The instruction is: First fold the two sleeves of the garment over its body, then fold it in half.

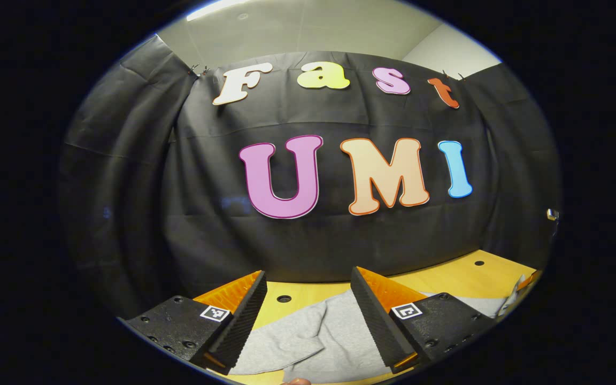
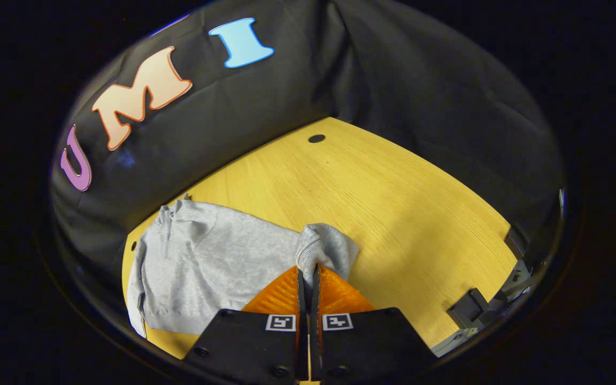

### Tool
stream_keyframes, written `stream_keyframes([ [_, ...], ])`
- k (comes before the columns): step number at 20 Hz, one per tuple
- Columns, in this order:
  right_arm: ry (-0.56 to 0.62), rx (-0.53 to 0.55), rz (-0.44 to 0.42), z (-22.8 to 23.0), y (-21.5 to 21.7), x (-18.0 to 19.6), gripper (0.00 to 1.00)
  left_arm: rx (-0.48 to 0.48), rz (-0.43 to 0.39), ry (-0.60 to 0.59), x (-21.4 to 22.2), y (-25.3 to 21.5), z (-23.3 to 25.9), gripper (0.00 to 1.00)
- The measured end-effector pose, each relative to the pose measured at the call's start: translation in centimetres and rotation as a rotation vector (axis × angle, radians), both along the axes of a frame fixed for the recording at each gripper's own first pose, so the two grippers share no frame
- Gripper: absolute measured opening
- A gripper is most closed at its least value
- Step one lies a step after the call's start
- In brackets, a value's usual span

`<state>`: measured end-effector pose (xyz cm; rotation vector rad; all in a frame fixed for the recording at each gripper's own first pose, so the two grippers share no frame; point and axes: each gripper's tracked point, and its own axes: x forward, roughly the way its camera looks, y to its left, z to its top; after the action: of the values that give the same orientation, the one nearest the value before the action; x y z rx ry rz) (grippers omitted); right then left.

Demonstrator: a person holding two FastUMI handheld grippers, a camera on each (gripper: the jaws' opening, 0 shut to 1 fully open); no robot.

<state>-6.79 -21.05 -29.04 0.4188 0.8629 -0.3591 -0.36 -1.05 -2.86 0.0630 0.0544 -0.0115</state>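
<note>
Right now your right gripper point(image 2: 308, 275) is clamped on the grey sweatshirt's point(image 2: 217, 262) sleeve point(image 2: 325, 247) mid-table point(image 2: 393, 203), left gripper point(image 1: 308, 315) hangs open above it, so lay the sleeve flat across the body before releasing.

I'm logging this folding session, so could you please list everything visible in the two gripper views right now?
Garment: one, light grey, spread on the table near the wall, with a short zip at its neck.
Sleeve: one, light grey, bunched and lifted at the garment's edge, pinched in the right gripper.
Table: one, yellow wood with small dark round holes, under the garment.
Wall: black cloth, behind and around the table.
Ceiling: pale, above the cloth in the left gripper view.
Left gripper: black body, orange fingers, spread wide above the garment.
Right gripper: black body, orange fingers, closed on the sleeve.
</note>
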Motion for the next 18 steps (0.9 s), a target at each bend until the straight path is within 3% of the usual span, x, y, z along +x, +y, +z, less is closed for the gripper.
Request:
stream_keyframes([
  [6, -0.102, 0.071, 0.094, 4.1, 6.5, 6.9, 0.04, 0.009, 0.083, 0.014, -1.4, 4.2, -0.4, 0.94],
  [18, -0.161, 0.123, 0.277, 6.2, 18.4, 14.3, 0.04, 0.033, 0.260, 0.025, -4.5, 13.0, -0.3, 0.94],
])
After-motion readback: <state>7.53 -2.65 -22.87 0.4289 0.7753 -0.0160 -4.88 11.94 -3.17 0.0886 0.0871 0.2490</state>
